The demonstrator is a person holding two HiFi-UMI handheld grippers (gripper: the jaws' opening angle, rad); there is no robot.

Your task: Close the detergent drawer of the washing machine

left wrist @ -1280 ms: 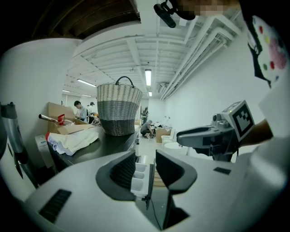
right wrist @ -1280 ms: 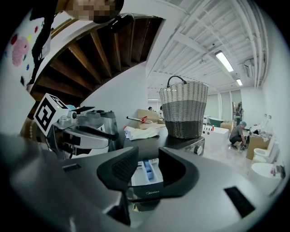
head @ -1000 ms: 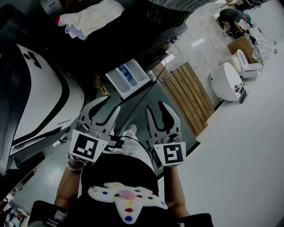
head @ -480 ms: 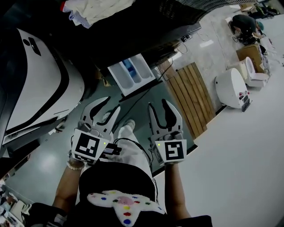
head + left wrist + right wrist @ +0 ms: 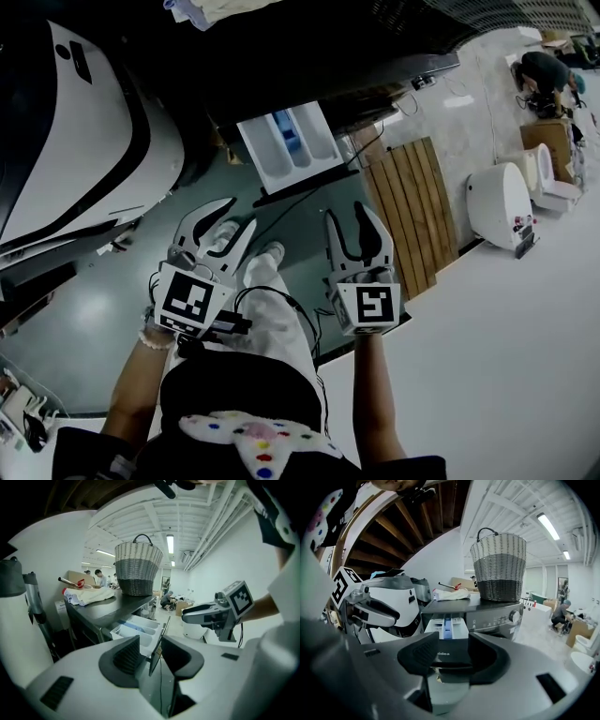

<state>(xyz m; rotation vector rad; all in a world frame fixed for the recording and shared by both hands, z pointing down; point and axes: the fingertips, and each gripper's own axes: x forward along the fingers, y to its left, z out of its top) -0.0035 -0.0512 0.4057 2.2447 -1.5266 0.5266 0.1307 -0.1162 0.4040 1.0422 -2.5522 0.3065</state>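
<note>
1. The detergent drawer (image 5: pixel 292 145) stands pulled out at the upper front corner of the washing machine (image 5: pixel 375 84), its white compartments showing.
2. The right hand-held gripper (image 5: pixel 349 214) faces the drawer's front panel. Its jaws are spread and have just been opening, with nothing between them (probably readying a push).
3. The left hand-held gripper (image 5: pixel 239 214) hangs alongside, spread and empty.

Open detergent drawer (image 5: pixel 291 145) (white, blue insert) above left tool (image 5: pixel 242 212), right tool (image 5: pixel 345 212).

White brand name "Midea" on the dark front of the detergent drawer (image 5: pixel 448 654)
</note>
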